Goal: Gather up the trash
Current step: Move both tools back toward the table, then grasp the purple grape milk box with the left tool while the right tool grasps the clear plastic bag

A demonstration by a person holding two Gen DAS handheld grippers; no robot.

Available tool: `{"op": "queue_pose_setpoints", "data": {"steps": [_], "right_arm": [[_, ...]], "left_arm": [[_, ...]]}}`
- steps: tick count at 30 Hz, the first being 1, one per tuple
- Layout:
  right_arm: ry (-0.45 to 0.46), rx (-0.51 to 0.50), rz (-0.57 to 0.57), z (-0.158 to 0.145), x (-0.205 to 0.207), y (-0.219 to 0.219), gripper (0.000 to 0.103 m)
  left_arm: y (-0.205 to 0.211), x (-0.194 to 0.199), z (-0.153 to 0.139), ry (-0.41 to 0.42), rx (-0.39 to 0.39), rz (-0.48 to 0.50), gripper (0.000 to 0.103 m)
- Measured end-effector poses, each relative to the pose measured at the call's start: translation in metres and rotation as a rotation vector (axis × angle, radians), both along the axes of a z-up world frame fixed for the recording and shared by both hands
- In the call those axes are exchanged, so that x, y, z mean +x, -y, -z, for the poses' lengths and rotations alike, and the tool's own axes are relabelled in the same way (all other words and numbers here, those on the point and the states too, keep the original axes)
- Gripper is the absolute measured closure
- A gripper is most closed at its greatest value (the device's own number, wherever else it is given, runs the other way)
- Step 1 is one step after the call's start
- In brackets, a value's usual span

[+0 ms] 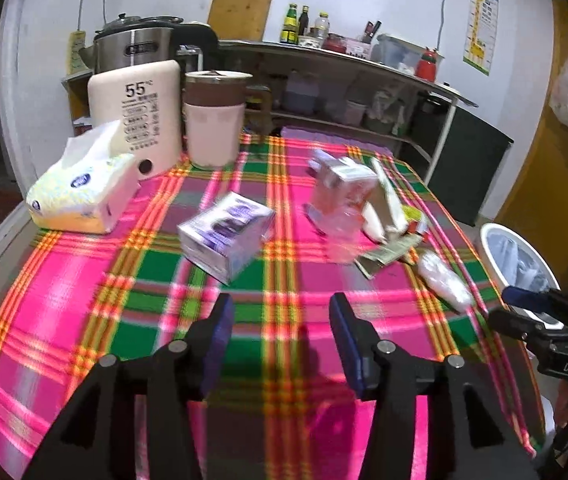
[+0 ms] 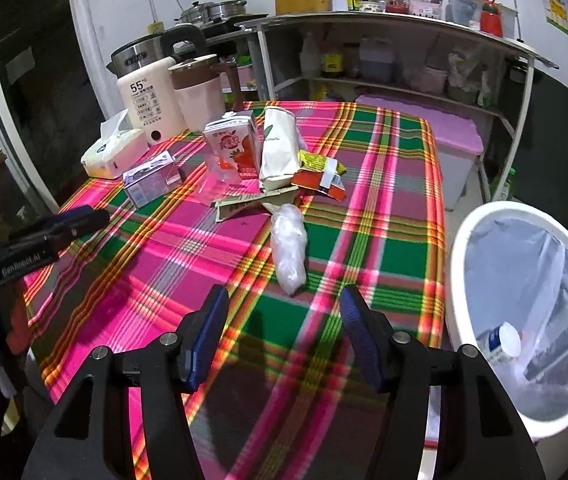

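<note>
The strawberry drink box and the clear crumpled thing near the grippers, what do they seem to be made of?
The strawberry drink box: printed coated carton, judging by sharp folded edges and a slight sheen. The clear crumpled thing: thin plastic film, probably a bag or wrap, translucent, wrinkled and glossy.

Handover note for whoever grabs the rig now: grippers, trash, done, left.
Left gripper: open, nothing between the fingers, above the tablecloth.
Right gripper: open, nothing held, just short of the clear plastic bag.
On the table: purple carton, strawberry milk carton, beige paper pack, red-yellow wrapper, flat paper strip.
Done: one small bottle lies in the white bin beside the table.
Left: everything listed.
</note>
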State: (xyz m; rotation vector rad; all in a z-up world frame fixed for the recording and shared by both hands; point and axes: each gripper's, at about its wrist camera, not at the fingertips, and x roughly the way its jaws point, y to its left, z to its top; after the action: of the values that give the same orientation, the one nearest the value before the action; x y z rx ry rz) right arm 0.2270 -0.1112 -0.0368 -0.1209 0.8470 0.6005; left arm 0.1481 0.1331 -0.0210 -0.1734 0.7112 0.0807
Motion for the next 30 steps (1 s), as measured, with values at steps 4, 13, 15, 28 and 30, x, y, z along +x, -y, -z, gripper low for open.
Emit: {"op": "queue_pose_setpoints", "data": {"steps": [4, 13, 15, 28, 30], "right_arm": [[-0.006, -0.011, -0.008, 0.004, 0.009, -0.009, 0.044], [-0.021, -0.026, -0.010, 0.012, 0.029, -0.023, 0.044], [-0.026, -0.028, -0.011, 0.014, 0.032, -0.025, 0.044], [-0.050, -0.059, -0.024, 0.027, 0.046, -0.037, 0.077], [-0.050, -0.057, -0.021, 0.027, 0.046, -0.037, 0.080]], "left_arm": [[-0.017, 0.014, -0.003, 0.005, 0.014, -0.001, 0.043], [-0.043, 0.049, 0.003, -0.007, 0.054, 0.031, 0.034], [-0.047, 0.056, 0.004, -0.011, 0.058, 0.040, 0.034], [-0.044, 0.089, 0.029, -0.120, 0.052, 0.130, 0.034], [-0.042, 0.087, 0.032, -0.134, 0.053, 0.116, 0.043]]}}
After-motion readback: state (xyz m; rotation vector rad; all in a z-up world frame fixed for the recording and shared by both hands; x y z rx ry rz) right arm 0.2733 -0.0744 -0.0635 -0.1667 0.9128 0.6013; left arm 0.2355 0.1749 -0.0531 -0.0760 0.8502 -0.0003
